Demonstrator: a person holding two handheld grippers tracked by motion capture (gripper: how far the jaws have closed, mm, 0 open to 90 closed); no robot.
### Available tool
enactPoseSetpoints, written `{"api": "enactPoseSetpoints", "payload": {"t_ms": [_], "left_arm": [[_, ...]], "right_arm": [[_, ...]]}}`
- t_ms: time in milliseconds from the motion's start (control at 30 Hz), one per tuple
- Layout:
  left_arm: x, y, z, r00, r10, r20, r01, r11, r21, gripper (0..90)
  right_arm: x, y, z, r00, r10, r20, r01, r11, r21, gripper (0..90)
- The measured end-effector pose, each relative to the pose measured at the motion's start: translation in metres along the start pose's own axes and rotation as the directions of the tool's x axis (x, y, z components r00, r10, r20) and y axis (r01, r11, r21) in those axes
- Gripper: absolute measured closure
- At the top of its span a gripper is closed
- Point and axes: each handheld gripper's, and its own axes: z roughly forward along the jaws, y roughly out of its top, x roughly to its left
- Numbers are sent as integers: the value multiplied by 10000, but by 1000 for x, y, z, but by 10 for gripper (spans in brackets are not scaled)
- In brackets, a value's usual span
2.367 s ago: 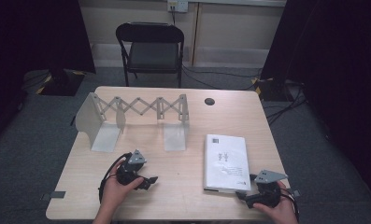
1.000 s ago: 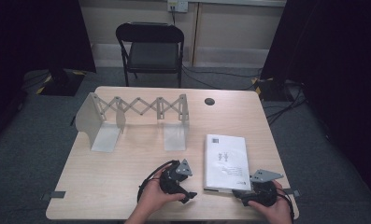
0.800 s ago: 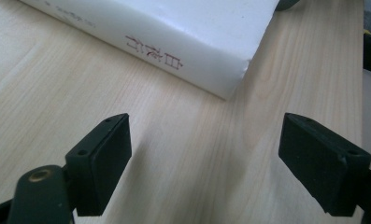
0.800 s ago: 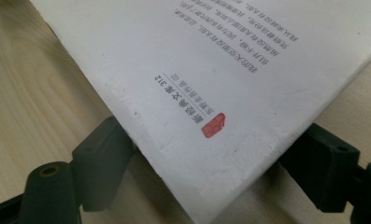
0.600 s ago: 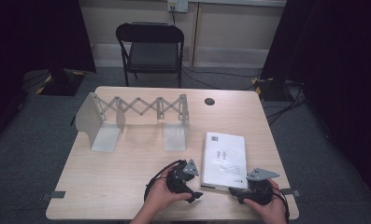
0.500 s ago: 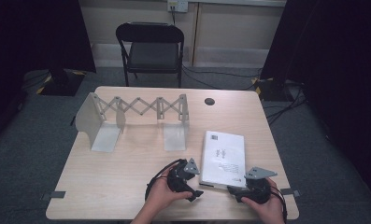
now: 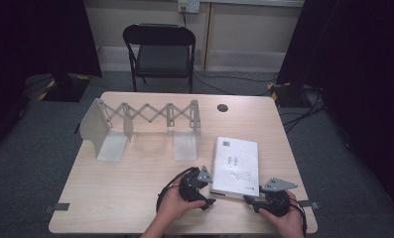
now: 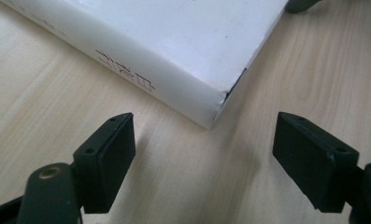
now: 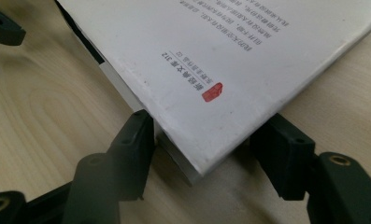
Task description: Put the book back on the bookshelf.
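A white book [image 7: 236, 166] lies flat on the right half of the wooden table [image 7: 135, 178]. My left gripper [image 7: 209, 192] sits at the book's near left corner. In the left gripper view it [image 8: 206, 158] stands open on the bare wood, and the book's [image 8: 174, 37] corner points into the gap just ahead of the pads [image 8: 106, 154]. My right gripper [image 7: 251, 201] is at the near right corner. Its jaws [image 9: 209, 154] stand open on either side of that corner, with the book's [image 9: 230, 51] cover edge lying over the gap.
A metal expanding book rack [image 7: 145, 119] stands at the back left of the table. A black cable hole [image 7: 223, 107] is at the back. Behind the table is a black folding chair [image 7: 162, 49]. The table's front edge is close behind both hands.
My left gripper has travelled right along the front of the table to the book's near left corner. My right gripper has edged left and inward onto the book's near right corner.
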Motion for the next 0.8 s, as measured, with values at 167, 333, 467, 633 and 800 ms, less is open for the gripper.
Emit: {"api": "enactPoseSetpoints", "payload": {"t_ms": [167, 333, 467, 633, 800], "left_arm": [[-3, 4, 4, 9998, 107, -173, -108, 9999, -40, 284], [-6, 8, 5, 9994, 343, -49, -343, 9993, -154, 324], [-4, 9, 4, 9997, 246, 32, -245, 9996, -105, 280], [-1, 9, -1, 10000, -84, -27, 83, 9996, -286, 186], [0, 11, -8, 9999, 34, -106, -38, 9990, -444, 160]], "right_arm": [[1, 3, 0, 9999, -116, 96, 114, 9998, 181, 416], [2, 5, -2, 9997, -200, 154, 197, 9997, 167, 428], [2, 6, -4, 9995, -292, 146, 291, 9995, 128, 437], [2, 7, -5, 9994, -326, 149, 325, 9994, 79, 442], [1, 9, -8, 9998, -195, 43, 195, 9998, -44, 462]]}}
